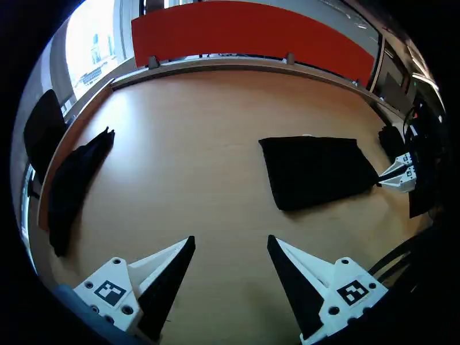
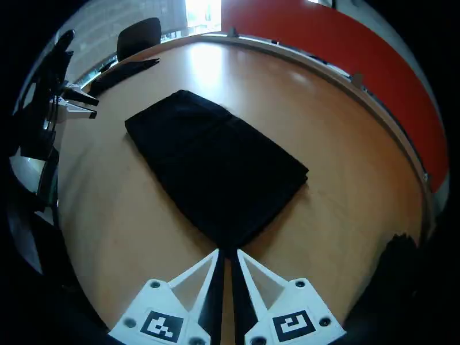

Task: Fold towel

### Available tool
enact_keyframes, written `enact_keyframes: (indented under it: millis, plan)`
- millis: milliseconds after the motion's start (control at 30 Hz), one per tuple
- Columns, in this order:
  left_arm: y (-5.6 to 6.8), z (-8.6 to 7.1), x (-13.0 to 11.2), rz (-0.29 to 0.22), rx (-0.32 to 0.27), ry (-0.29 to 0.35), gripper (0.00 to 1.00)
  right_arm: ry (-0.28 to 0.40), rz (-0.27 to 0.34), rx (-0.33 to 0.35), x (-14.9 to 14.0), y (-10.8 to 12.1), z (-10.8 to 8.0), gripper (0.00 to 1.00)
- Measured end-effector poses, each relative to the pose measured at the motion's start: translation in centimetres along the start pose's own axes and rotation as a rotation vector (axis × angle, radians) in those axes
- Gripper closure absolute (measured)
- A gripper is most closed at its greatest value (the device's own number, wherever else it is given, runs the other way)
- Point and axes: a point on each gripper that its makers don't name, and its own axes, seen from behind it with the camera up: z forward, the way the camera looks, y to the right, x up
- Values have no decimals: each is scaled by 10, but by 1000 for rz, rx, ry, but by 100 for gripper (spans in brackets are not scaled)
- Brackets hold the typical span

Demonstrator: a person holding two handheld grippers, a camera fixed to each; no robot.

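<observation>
A black towel (image 1: 316, 169) lies folded into a flat rectangle on the wooden table (image 1: 201, 144), to the right of centre. My left gripper (image 1: 230, 256) hovers open over bare wood, well short of the towel, with nothing between its fingers. My right gripper (image 1: 395, 176) sits at the towel's right corner. In the right gripper view the towel (image 2: 215, 167) spreads straight ahead, and my right gripper (image 2: 228, 253) is pinched shut on its near corner. The left gripper (image 2: 80, 106) shows far off at the left edge.
A second black cloth (image 1: 75, 184) lies crumpled along the table's left edge, also seen as the dark cloth (image 2: 123, 72). A red partition (image 1: 247, 34) borders the far side. A black chair (image 1: 40, 135) stands beyond the left edge. More dark fabric (image 2: 402, 259) lies at the right.
</observation>
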Motion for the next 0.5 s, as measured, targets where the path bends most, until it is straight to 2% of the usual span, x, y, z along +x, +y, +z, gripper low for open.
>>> enact_keyframes:
  millis: [267, 500]
  plan:
    - [-1, 1, 3, 0, -2, 1, 7, 11, -3, -13, 6, 2, -8, 94]
    - [-2, 1, 6, 2, -3, 6, 7, 56, -23, -49, 28, 9, -26, 94]
